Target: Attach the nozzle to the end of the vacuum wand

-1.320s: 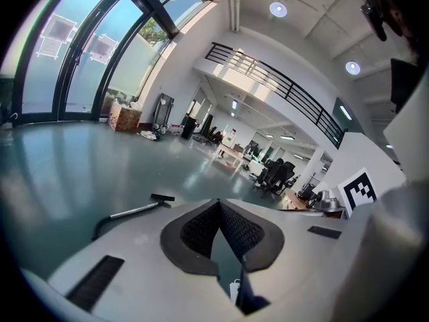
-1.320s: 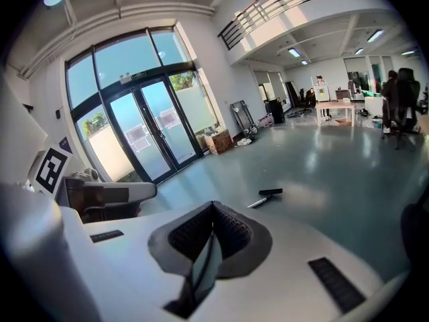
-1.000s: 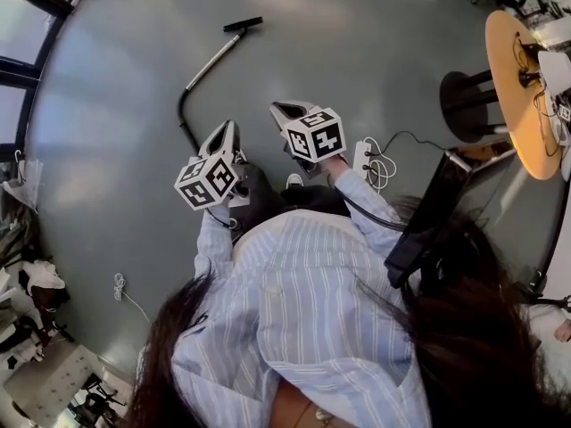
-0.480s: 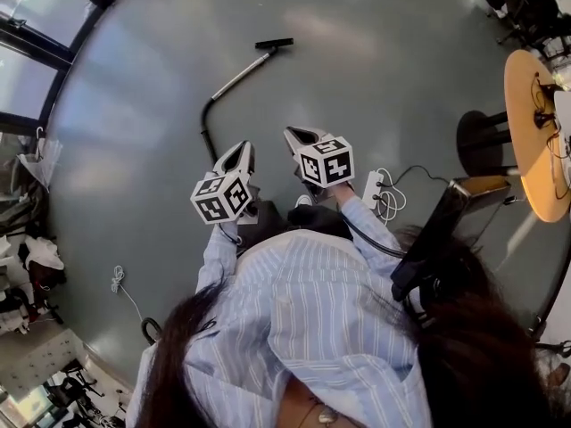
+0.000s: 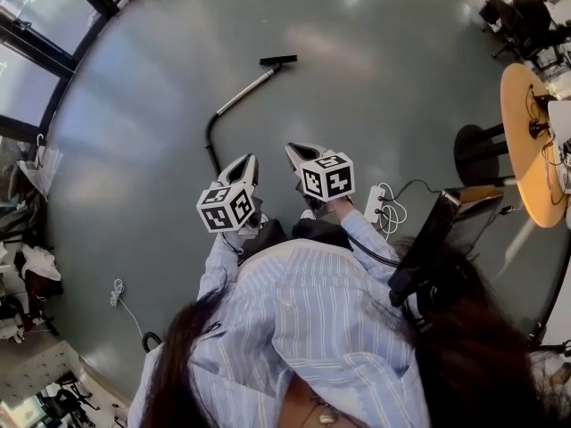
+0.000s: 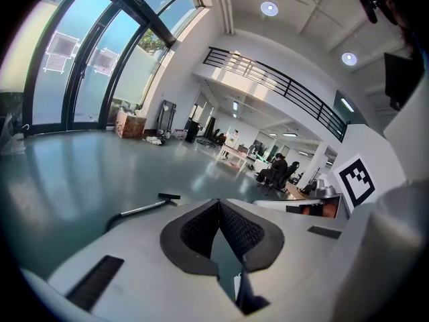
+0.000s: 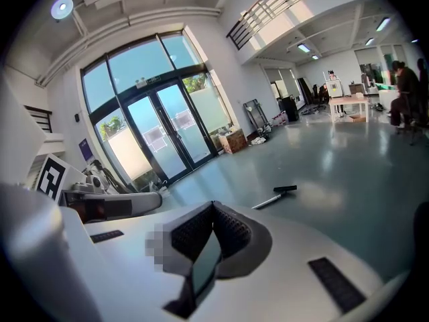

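The left tool (image 5: pixel 247 160) and the right tool (image 5: pixel 296 150) are clenched on nothing, side by side above the floor (image 5: pixel 401 69). The vacuum wand (image 5: pixel 246 91) lies well ahead, with the nozzle (image 5: pixel 278 60) at its far end. Whether they are joined cannot be told. If approached with the jaws clenched, the wand may be pushed away across the smooth floor.

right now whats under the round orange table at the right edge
A black pedestal base stands on the grey floor under the round orange table. The tabletop hides anything farther beneath it.
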Demonstrator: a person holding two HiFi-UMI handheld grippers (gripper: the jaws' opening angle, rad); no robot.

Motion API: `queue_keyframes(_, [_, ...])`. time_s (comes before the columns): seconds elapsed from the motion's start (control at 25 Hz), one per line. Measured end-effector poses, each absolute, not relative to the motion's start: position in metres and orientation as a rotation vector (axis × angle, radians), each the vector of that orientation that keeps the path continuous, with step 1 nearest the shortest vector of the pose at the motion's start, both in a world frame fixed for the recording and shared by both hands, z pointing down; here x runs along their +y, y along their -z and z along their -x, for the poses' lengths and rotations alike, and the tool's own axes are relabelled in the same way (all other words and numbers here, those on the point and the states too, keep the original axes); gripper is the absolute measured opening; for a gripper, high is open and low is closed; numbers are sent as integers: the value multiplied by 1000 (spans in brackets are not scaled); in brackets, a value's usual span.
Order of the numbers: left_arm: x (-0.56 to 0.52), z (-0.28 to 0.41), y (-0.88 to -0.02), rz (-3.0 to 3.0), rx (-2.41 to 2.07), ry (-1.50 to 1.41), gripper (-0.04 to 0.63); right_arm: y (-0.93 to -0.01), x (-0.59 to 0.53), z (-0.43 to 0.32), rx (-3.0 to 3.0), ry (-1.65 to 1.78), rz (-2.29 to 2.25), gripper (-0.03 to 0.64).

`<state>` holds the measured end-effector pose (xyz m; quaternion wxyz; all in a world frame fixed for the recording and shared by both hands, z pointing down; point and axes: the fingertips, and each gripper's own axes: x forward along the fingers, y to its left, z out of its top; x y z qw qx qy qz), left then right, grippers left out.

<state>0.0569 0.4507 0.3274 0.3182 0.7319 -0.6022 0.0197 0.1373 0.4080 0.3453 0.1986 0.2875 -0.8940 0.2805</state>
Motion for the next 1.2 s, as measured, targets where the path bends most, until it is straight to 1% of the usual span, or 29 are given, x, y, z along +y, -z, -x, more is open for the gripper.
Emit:
queue_keyframes(0.28, [441, -46, -323, -2011, -1559, -131, 6, -335, 403, -120, -2503, -780, -839, 6])
queue_keyframes(1.2, [442, -18, -333, -1997, -1507, -119, 6, -351, 407, -100, -2429, -809, -873, 6])
